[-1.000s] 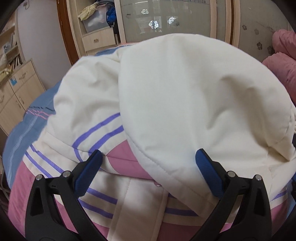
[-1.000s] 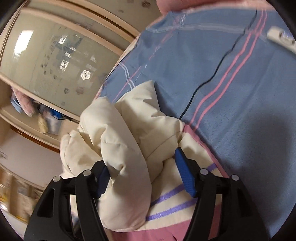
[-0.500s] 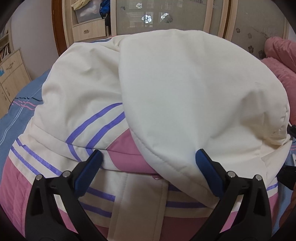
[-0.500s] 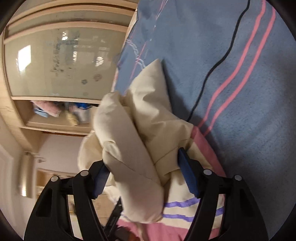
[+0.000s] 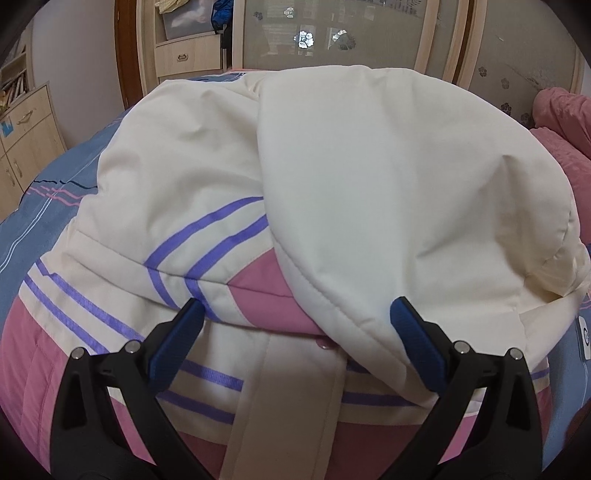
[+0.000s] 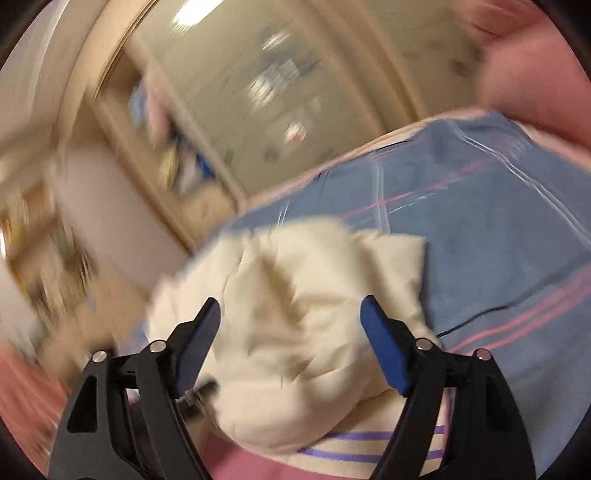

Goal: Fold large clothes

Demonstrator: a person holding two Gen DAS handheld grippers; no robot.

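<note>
Right now a big puffy jacket, cream with pink parts and purple stripes, lies on the bed over a blue striped bedsheet. Its cream hood is flopped over the front. Just above it, the left claw stands wide open with nothing pinched. From the blurry right view, the right claw has just been opening; bunched cream cloth shows between its blue pads, which do not press on it. A wardrobe stands behind the bed.
</note>
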